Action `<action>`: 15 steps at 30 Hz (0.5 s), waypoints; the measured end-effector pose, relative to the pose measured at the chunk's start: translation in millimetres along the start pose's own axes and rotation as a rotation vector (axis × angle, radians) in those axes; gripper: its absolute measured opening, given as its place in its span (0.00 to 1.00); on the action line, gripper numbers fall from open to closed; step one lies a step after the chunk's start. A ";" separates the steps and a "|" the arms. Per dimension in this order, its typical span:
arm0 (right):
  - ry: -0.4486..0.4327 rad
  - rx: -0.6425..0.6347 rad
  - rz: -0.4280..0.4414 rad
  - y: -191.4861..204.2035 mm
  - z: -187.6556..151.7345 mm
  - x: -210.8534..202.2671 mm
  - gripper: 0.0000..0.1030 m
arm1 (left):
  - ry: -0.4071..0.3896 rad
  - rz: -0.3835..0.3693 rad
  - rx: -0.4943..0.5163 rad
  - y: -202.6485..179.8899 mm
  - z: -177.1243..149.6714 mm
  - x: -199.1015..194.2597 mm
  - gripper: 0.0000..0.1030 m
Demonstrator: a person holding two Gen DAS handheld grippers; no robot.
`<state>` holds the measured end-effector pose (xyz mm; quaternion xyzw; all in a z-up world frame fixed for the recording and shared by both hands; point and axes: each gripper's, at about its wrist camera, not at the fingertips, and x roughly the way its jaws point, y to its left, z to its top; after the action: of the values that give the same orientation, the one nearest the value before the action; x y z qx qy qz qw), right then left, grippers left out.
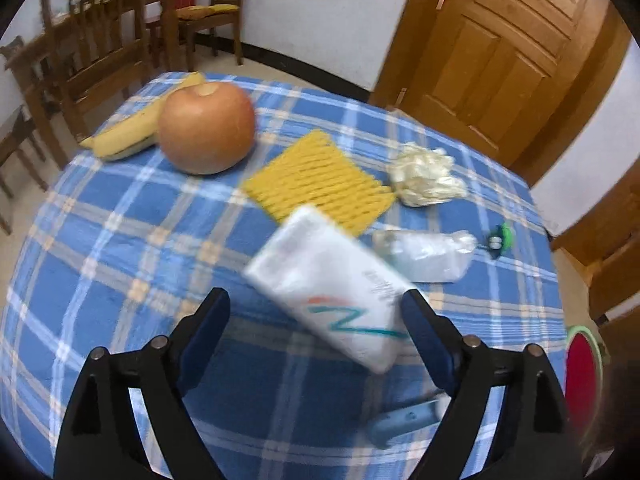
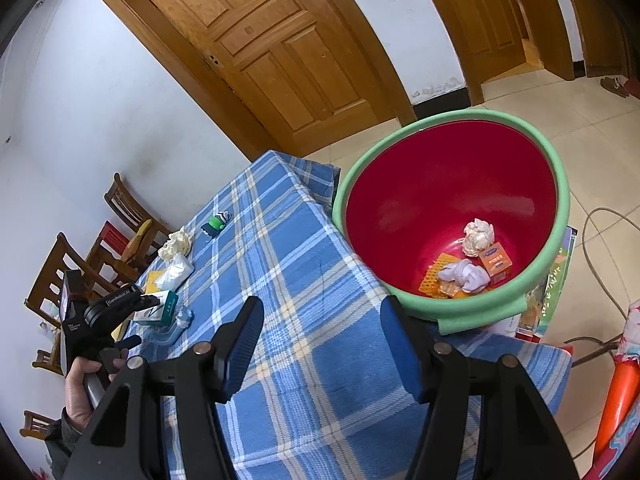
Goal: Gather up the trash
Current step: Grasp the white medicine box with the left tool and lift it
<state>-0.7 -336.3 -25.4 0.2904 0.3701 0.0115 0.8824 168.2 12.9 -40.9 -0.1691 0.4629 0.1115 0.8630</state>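
A table covered by a blue checked cloth (image 1: pixel 120 248) fills the left wrist view. The left gripper (image 1: pixel 316 320) points down at it with its jaws spread wide and released; a white tissue pack (image 1: pixel 332 292) with a teal and orange mark lies tilted between the blue pads, blurred, and the pads do not press on it, though the right pad stands just beside its edge. Past the pack lies a yellow foam net (image 1: pixel 320 176), flat on the cloth. To its right sits a crumpled cream wrapper (image 1: pixel 424 176), and nearer, a clear plastic bag (image 1: pixel 424 252), with a small green object (image 1: pixel 498 238) just beyond it. At the far left of the table stand a large orange fruit (image 1: pixel 206 128) and a banana (image 1: pixel 128 132) touching behind it. A pale blue item (image 1: pixel 404 420) lies under the gripper's right arm, too blurred to tell what it is. Wooden chairs (image 1: pixel 92 44) and a wooden door (image 1: pixel 500 52) stand behind. In the right wrist view, the right gripper (image 2: pixel 320 328) hovers over the cloth with its jaws apart and nothing between them. A red bin (image 2: pixel 448 200) with a green rim stands just past the table's edge; inside lie a paper ball (image 2: pixel 478 236), an orange box (image 2: pixel 496 264), an orange net (image 2: pixel 436 280) and a pale crumpled wad (image 2: pixel 464 276). At the far left, a hand (image 2: pixel 82 384) grips the left gripper's handle over the pack.
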 end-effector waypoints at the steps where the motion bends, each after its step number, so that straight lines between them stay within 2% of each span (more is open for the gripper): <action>1: 0.002 0.000 0.002 -0.5 0.1 0.6 0.62 | 0.006 -0.001 0.004 -3.2 1.7 1.0 0.85; 9: 0.007 0.009 0.005 -6.3 0.0 2.4 0.62 | 0.060 0.040 0.044 -26.3 11.2 25.9 0.85; 11: 0.010 0.015 0.007 -8.0 -0.3 3.8 0.62 | 0.048 0.068 0.067 -29.8 7.6 26.4 0.85; 15: 0.014 0.015 0.011 -8.1 -0.3 4.6 0.62 | 0.046 0.071 0.085 -25.9 2.1 22.8 0.85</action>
<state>0.9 -341.9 -32.7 0.2988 0.3749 0.0157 0.8774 191.4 -9.2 -54.0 -0.1183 0.4925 0.1182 0.8541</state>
